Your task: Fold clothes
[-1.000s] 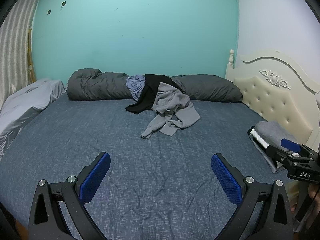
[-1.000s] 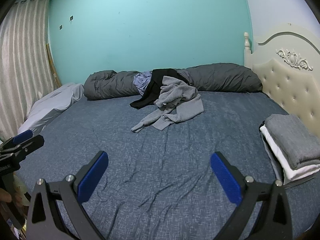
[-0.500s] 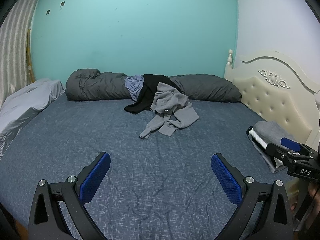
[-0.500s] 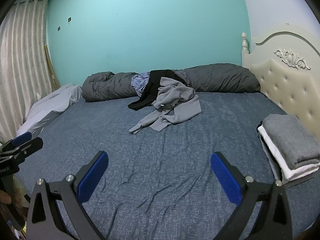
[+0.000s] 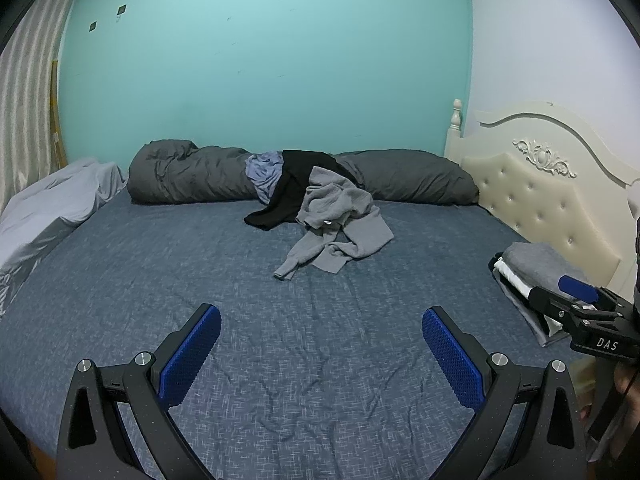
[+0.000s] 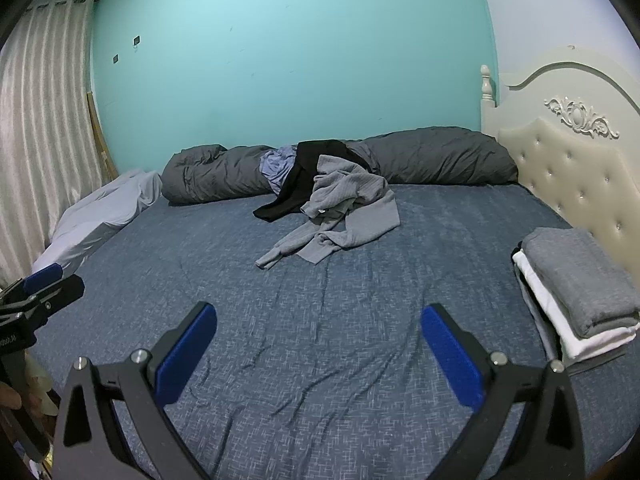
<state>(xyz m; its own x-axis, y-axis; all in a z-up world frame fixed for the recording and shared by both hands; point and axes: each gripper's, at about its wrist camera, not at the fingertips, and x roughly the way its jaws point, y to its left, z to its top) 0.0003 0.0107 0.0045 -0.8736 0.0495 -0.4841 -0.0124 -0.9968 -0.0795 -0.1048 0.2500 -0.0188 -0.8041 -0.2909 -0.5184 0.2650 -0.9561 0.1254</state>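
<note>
A crumpled grey top (image 5: 340, 224) (image 6: 344, 212) lies on the blue bed, one sleeve trailing toward me. A black garment (image 5: 292, 192) (image 6: 300, 184) and a light blue one (image 5: 264, 172) (image 6: 278, 168) lie behind it against the rolled duvet. A folded stack (image 5: 532, 268) (image 6: 576, 292), grey on white, sits at the right by the headboard. My left gripper (image 5: 320, 344) and right gripper (image 6: 318, 340) are both open and empty, held above the near part of the bed, far from the clothes. Each shows at the edge of the other's view.
A rolled dark grey duvet (image 5: 192, 176) (image 6: 440, 156) runs along the far wall. A pale sheet (image 5: 52, 204) (image 6: 104, 216) is heaped at the left. The cream padded headboard (image 5: 540, 196) (image 6: 572, 168) bounds the right side. The blue bedspread (image 5: 180, 264) (image 6: 440, 248) stretches between me and the clothes.
Both grippers have drifted slightly; the scene sits a little lower and left in the views. Jaws stay open. No clothes have moved.
</note>
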